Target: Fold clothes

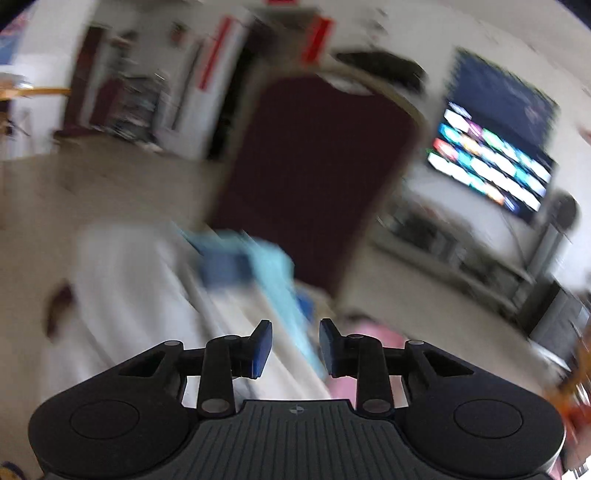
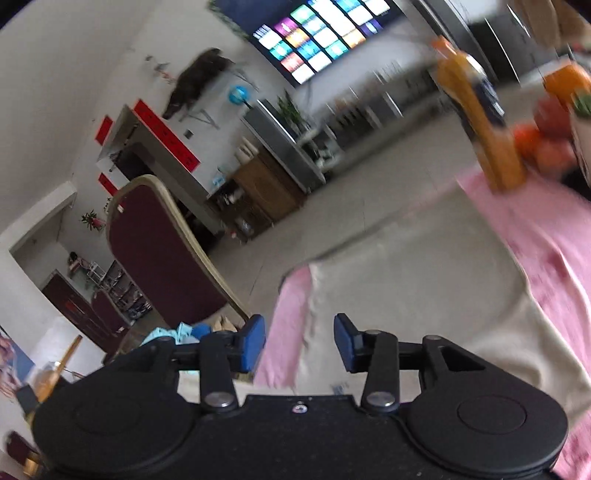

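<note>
In the right wrist view a cream garment [image 2: 406, 288] lies spread on a pink tablecloth [image 2: 535, 240]. My right gripper [image 2: 300, 343] hangs above its near edge, open, with nothing between the blue pads. A light blue cloth [image 2: 173, 332] shows low at the left, past the left finger. The left wrist view is badly blurred. There my left gripper [image 1: 295, 347] stands open with a narrow gap. A light blue cloth [image 1: 273, 273] runs as a strip beyond that gap, and the pads do not press on it. A pale white cloth [image 1: 129, 295] lies to its left.
A maroon chair back [image 2: 162, 258] with a gold frame stands beyond the table's left side, also the chair [image 1: 314, 177] straight ahead. An orange bottle [image 2: 476, 122] and fruit [image 2: 546, 140] stand at the table's far right. A lit television [image 2: 325, 33] hangs on the wall.
</note>
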`<state>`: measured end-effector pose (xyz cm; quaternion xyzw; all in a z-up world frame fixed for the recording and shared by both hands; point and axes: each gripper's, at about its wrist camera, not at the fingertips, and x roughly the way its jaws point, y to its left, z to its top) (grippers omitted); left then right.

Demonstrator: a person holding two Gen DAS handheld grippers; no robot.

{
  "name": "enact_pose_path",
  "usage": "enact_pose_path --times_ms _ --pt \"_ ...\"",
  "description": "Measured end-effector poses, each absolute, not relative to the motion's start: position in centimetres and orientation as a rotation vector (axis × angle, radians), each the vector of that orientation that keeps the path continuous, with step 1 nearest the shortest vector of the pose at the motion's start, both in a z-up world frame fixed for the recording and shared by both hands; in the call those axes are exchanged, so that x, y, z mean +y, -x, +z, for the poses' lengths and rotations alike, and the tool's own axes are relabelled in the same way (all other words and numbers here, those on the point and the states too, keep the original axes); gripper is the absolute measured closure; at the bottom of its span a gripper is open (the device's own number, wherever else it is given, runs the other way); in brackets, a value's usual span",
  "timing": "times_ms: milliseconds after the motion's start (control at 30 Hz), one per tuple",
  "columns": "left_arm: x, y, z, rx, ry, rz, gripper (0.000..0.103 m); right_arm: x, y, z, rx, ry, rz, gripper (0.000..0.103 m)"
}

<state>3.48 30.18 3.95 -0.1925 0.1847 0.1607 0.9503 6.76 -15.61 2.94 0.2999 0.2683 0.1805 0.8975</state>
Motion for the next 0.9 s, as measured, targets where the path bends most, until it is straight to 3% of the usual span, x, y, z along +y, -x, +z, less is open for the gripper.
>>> enact_pose_path --times_ms 167,333,600,633,667,900 --pt "35.1 -5.6 4.6 0.393 0.494 0.349 0.066 -12.7 -7.9 2.5 0.608 -0.686 0.448 0.062" --pt "35.4 -8.0 4.6 0.435 0.426 0.371 0.066 -11.9 -7.9 2.2 0.64 -0.674 0.465 0.055" --pt "34.8 -10.4 4.4 0.532 0.275 0.466 0.069 -11.7 -7.3 2.4 0.643 -0.671 0.446 0.054" --pt "34.7 -10.4 4.4 0.536 0.265 0.476 0.077 -11.9 -7.3 2.3 0.645 -0.674 0.444 0.054" --pt "34.5 -10.3 4.5 0.533 0.252 0.485 0.097 -12.1 -7.2 2.2 0.645 -0.677 0.442 0.054" --pt "29.8 -8.1 6.6 0.439 0.05 0.488 0.1 -14.7 -6.9 1.5 0.634 -0.706 0.426 0.053"
